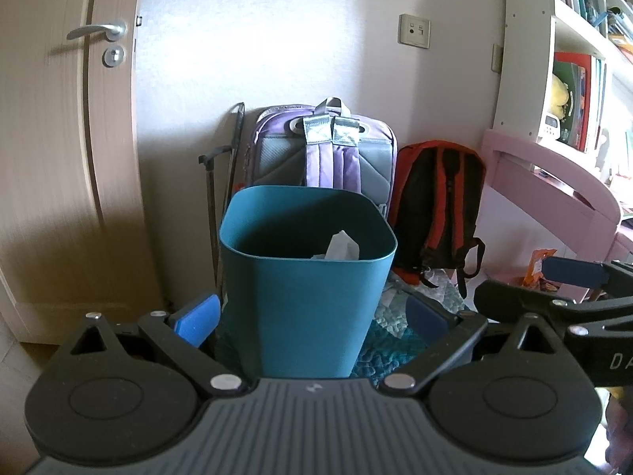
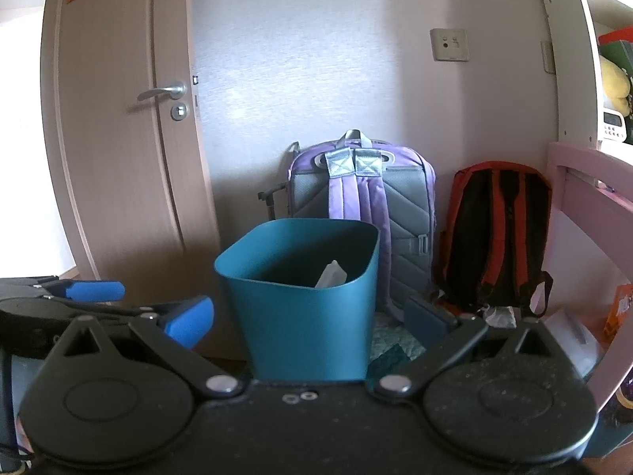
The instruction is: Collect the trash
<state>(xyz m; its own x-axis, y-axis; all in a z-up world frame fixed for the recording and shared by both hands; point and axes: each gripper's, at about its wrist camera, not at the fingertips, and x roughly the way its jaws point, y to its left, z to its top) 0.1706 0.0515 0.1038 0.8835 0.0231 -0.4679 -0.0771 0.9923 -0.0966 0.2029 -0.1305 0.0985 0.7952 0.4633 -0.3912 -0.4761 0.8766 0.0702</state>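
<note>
A: Grippers — left gripper (image 1: pixel 312 316) and right gripper (image 2: pixel 308 318) both gape, holding nothing, facing the teal plastic bin (image 1: pixel 306 277).

B: Crumpled white tissue (image 1: pixel 340 246) sits inside. Orange snack wrapper (image 1: pixel 539 267) lies on the floor by the pink desk; a sideways reach risks toppling the bin.

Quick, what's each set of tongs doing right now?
Left tongs: open, holding nothing.
Right tongs: open, holding nothing.

I see an upright teal bin (image 1: pixel 306 277) at frame centre, white crumpled paper (image 1: pixel 340 247) poking up inside.
</note>
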